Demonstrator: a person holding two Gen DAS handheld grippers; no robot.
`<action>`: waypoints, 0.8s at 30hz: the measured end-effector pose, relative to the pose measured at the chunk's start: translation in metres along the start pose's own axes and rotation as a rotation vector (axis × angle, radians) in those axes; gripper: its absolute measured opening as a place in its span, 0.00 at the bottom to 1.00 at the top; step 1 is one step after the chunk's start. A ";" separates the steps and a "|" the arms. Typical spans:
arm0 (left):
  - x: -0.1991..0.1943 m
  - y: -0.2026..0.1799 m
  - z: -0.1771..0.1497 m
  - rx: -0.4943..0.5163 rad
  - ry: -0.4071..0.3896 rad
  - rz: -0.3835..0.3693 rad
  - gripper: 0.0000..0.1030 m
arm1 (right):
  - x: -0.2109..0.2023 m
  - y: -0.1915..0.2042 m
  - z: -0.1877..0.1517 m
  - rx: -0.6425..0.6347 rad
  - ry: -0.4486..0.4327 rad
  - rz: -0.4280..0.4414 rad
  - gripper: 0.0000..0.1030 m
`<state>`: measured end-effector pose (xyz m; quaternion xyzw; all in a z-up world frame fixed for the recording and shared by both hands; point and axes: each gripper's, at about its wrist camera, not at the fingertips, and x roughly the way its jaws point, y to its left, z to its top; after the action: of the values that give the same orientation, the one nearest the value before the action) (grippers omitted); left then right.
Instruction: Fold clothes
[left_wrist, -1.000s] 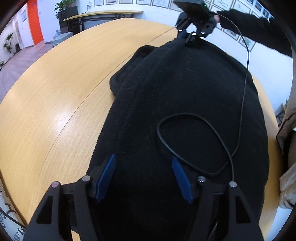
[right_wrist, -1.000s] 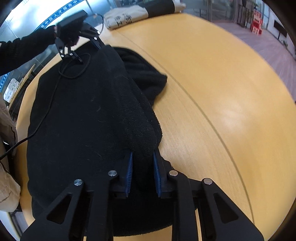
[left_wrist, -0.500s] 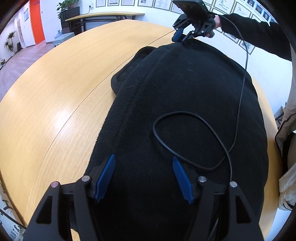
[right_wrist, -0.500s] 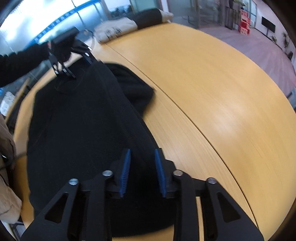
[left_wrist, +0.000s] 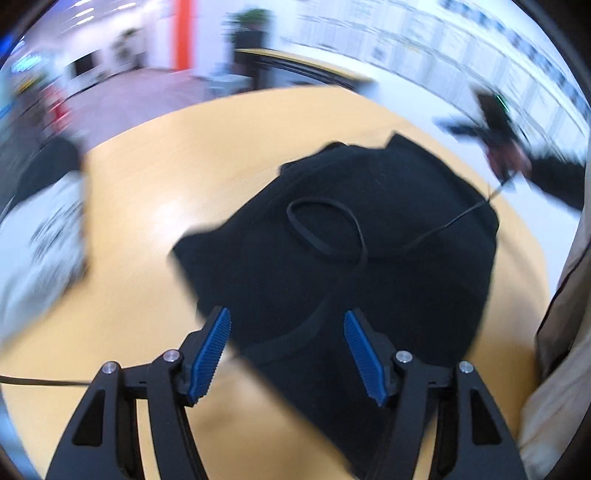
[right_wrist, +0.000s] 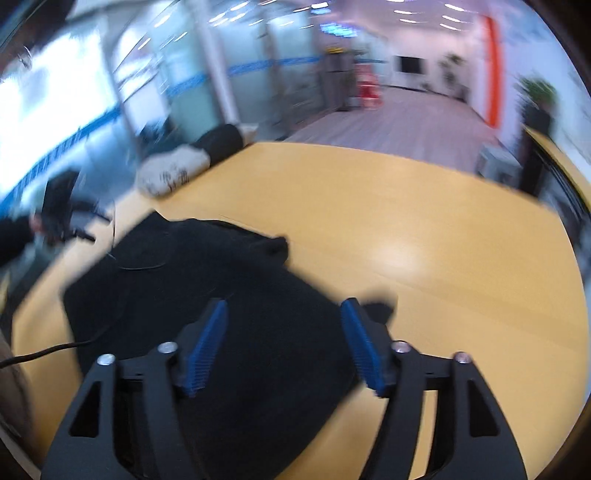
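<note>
Black fleece garment (left_wrist: 369, 251) lying in a compact folded slab at centre frame on the curved yellow wooden surface (left_wrist: 140, 192). Fold judged largely done; possibly one more fold or squaring-up left. Thin black cable (left_wrist: 325, 229) looped on top of the fleece. Left tongs (left_wrist: 286, 350) spread wide, gripping nothing, hovering over near edge. Right tongs (right_wrist: 282, 347) likewise spread, empty, above the cloth. No containers seen. White-and-black bundle (right_wrist: 173, 168), upper left of right view, apart. Both views blurred.

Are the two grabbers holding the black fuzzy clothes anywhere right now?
No. Both the left gripper and the right gripper have their jaws open, with nothing pinched; the black garment lies on the table.
</note>
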<state>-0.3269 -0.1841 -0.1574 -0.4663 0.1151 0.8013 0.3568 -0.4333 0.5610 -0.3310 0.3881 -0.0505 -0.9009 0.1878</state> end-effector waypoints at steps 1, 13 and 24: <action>-0.026 -0.008 -0.024 -0.052 0.016 0.037 0.66 | -0.019 0.010 -0.023 0.075 -0.009 -0.019 0.70; -0.051 -0.041 -0.063 0.009 0.105 0.062 0.71 | -0.054 0.063 -0.169 0.610 -0.044 -0.032 0.74; 0.135 -0.135 0.045 0.631 0.082 -0.088 0.70 | 0.012 0.057 -0.176 0.833 -0.228 -0.093 0.80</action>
<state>-0.3072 -0.0011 -0.2251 -0.3689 0.3521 0.6903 0.5132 -0.2974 0.5130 -0.4482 0.3307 -0.4124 -0.8482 -0.0322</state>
